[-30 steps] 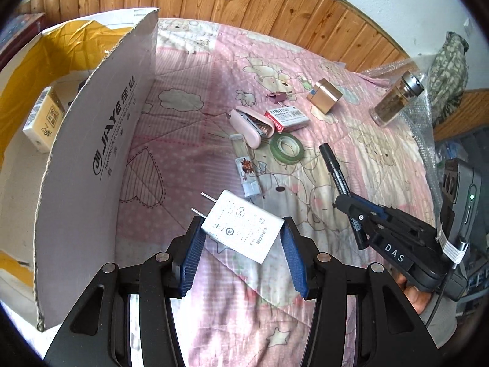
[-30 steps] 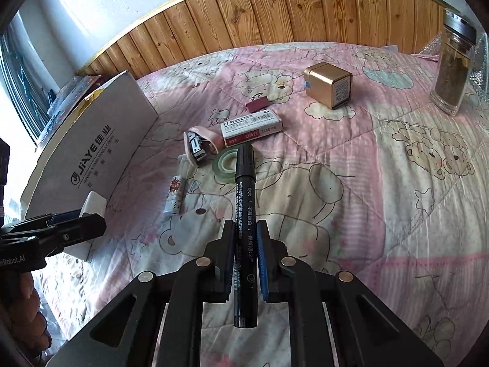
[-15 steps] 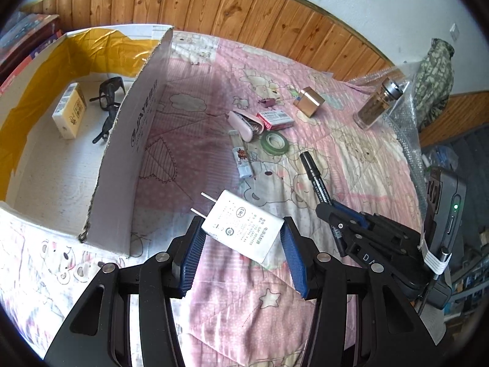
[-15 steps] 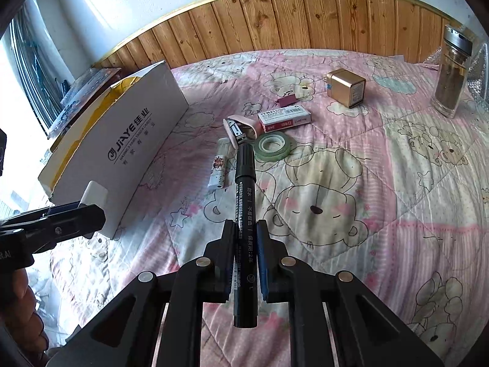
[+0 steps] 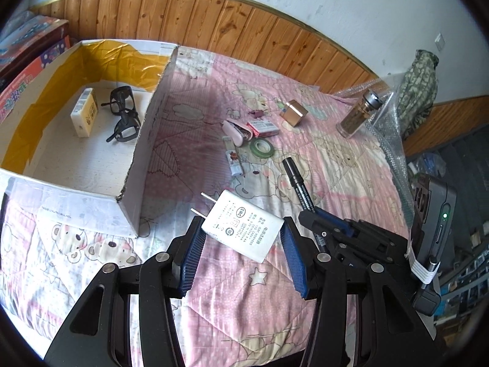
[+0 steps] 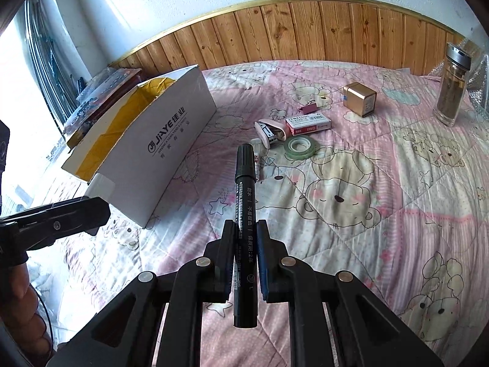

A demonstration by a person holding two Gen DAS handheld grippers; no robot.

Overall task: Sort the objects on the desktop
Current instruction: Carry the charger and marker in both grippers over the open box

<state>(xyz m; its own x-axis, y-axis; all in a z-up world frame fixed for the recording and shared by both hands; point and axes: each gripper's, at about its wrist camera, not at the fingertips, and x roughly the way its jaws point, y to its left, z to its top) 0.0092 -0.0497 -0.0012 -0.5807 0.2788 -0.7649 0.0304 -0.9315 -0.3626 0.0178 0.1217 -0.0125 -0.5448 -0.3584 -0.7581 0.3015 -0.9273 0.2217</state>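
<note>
My left gripper (image 5: pixel 241 238) is shut on a white charger plug (image 5: pixel 243 224), held above the pink quilt, right of the open cardboard box (image 5: pixel 143 140). My right gripper (image 6: pixel 246 235) is shut on a black marker (image 6: pixel 244 202) that points forward; it also shows in the left wrist view (image 5: pixel 298 183). The box (image 6: pixel 171 140) holds a pale yellow packet (image 5: pixel 84 111) and black glasses (image 5: pixel 123 113). On the quilt lie a green tape roll (image 6: pixel 299 146), a red-white small box (image 6: pixel 307 122), a pink stapler (image 6: pixel 270 131) and a small tube (image 5: pixel 233 159).
A gold cube (image 6: pixel 359 99) and a glass jar (image 6: pixel 452 88) stand at the far right of the quilt. A small clip (image 6: pixel 308 107) lies near the cube. Bubble wrap (image 5: pixel 388 134) lies along the bed's right edge. Coloured boxes (image 5: pixel 27 61) stand behind the cardboard box.
Both grippers have pulled back and risen with their loads. The box's inside now shows more fully in the left wrist view. The objects on the quilt look smaller and farther.
</note>
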